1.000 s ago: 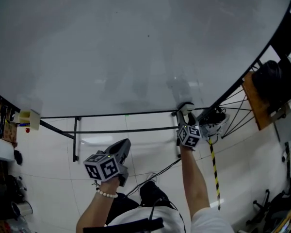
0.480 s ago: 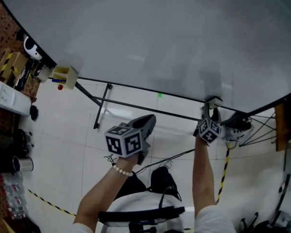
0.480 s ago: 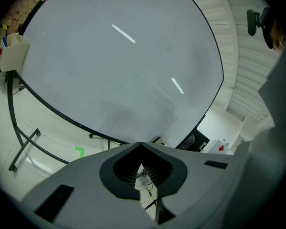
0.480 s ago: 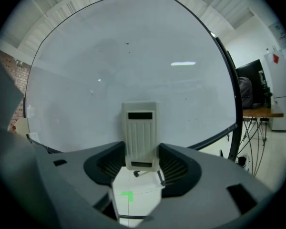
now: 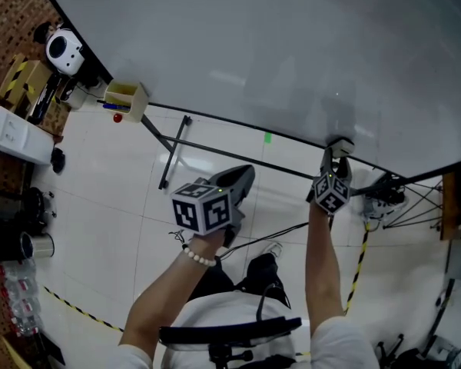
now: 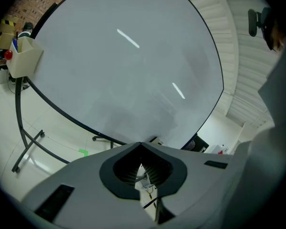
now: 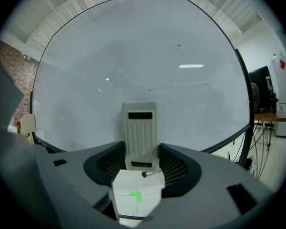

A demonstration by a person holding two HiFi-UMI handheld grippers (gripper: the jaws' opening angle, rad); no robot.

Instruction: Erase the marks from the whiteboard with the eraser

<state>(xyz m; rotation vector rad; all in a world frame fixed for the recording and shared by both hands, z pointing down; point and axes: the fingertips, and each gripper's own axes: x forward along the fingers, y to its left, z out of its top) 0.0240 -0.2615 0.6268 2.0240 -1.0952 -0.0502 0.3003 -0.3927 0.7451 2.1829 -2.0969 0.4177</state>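
Observation:
The whiteboard (image 5: 292,52) fills the top of the head view and looks nearly clean, with faint smears and a tiny dark speck (image 7: 178,45). My right gripper (image 5: 335,162) is shut on the beige ribbed eraser (image 5: 339,145), which is held upright against the board near its lower edge. In the right gripper view the eraser (image 7: 141,132) stands between the jaws of that gripper (image 7: 141,152), in front of the board (image 7: 143,56). My left gripper (image 5: 242,180) hangs lower, away from the board (image 6: 124,66). Its jaws (image 6: 140,147) are shut with nothing between them.
A beige holder box (image 5: 126,97) with a red-capped item hangs at the board's lower left. The black stand legs (image 5: 173,156) cross the white tiled floor, and green tape (image 5: 268,137) marks it. Shelves with clutter (image 5: 15,137) stand at the left, striped tape (image 5: 359,267) and cables at the right.
The head view has swung left, bringing the holder box and shelves into sight. The right gripper keeps the eraser at the board's lower edge. The left gripper stays shut and low.

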